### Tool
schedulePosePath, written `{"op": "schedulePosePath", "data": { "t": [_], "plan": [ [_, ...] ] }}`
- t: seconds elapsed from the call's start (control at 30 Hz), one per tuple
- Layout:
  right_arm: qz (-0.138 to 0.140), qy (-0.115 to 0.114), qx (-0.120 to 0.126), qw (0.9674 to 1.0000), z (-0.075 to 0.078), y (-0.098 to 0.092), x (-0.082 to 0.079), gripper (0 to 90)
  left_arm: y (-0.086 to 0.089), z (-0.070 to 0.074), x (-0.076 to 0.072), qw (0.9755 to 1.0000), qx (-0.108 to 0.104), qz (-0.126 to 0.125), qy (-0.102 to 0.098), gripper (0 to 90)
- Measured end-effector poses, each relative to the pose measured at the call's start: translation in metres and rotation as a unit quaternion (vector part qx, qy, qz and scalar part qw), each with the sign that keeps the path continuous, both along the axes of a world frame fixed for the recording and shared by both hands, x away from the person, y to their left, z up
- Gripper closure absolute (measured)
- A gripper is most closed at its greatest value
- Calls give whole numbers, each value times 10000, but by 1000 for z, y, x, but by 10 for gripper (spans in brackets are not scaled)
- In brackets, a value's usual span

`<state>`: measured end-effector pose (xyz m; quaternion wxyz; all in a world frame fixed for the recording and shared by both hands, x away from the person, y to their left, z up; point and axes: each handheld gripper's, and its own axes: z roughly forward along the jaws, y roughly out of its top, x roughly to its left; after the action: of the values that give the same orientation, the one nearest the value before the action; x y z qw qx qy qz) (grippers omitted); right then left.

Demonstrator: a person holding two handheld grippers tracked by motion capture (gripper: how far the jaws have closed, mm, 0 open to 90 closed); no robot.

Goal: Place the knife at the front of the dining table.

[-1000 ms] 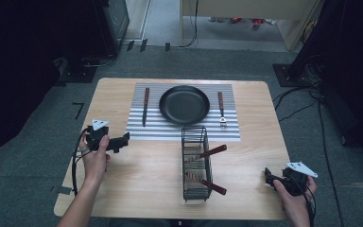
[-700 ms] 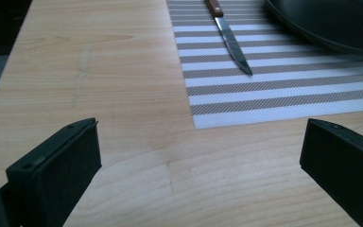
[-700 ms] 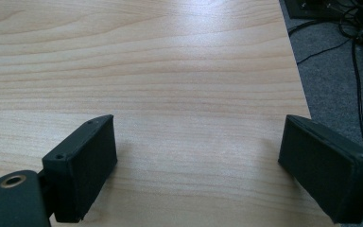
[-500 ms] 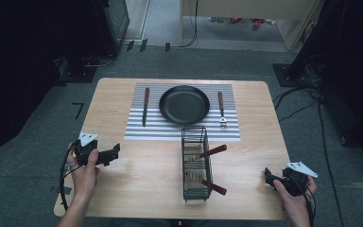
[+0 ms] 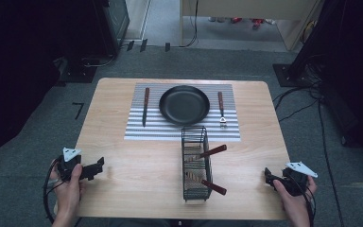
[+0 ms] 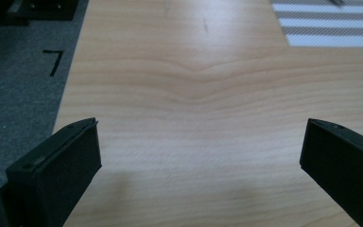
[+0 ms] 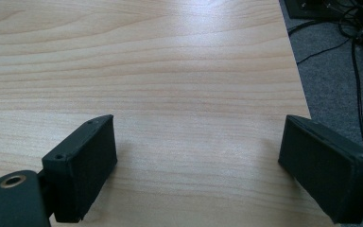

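My left gripper (image 5: 96, 168) rests at the table's front left, held by a hand; in the left gripper view (image 6: 201, 156) its jaws stand wide apart over bare wood. At the front right corner my right gripper (image 5: 267, 176) is open too, with nothing between its jaws in the right gripper view (image 7: 198, 156). A black wire basket (image 5: 194, 163) stands at front centre with wooden-handled utensils (image 5: 211, 152) sticking out. On the striped mat (image 5: 183, 130) sits a black pan (image 5: 184, 104), a knife (image 5: 145, 106) to its left and a fork (image 5: 221, 108) to its right.
The wooden table (image 5: 137, 161) has open room between the left gripper and the basket. The table's left edge and grey carpet (image 6: 19, 90) lie close to the left gripper; the right edge and floor cables (image 7: 354, 61) lie close to the right gripper.
The left hand has drawn its gripper back toward the front left corner of the table. The right gripper has stayed where it was.
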<state>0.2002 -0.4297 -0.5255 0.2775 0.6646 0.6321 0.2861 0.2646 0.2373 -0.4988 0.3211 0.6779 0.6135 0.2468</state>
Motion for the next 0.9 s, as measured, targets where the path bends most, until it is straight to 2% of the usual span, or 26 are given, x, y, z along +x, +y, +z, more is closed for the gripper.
{"op": "schedulePosePath", "data": {
  "t": [0.1, 0.13, 0.17, 0.23, 0.27, 0.37, 0.47, 0.9],
  "plan": [
    [1, 7, -3, 10000, 0, 0, 0, 114, 6, -6, -4, 9999, -6, 67, 91, 0],
    [1, 6, -2, 10000, 0, 0, 0, 114, 6, -11, -5, 9998, 25, 23, 193, 0],
    [1, 6, -2, 10000, 0, 0, 0, 114, 6, -11, -5, 9998, 25, 23, 193, 0],
    [2, 6, -4, 10000, 0, 0, 0, 114, 2, -17, -6, 9994, 166, -26, 319, 0],
    [2, 6, -4, 10000, 0, 0, 0, 114, 2, -17, -6, 9994, 166, -26, 319, 0],
    [2, 6, -3, 10000, 0, 0, 0, 114, -3, -19, -5, 9991, 341, -58, 253, 0],
    [1, 7, -1, 10000, 0, 0, 0, 114, -5, -20, -5, 9990, 336, -229, 182, 0],
    [2, 6, -1, 10000, 0, 0, 0, 115, -6, -20, -4, 9988, 341, -301, 185, 0]
  ]
}}
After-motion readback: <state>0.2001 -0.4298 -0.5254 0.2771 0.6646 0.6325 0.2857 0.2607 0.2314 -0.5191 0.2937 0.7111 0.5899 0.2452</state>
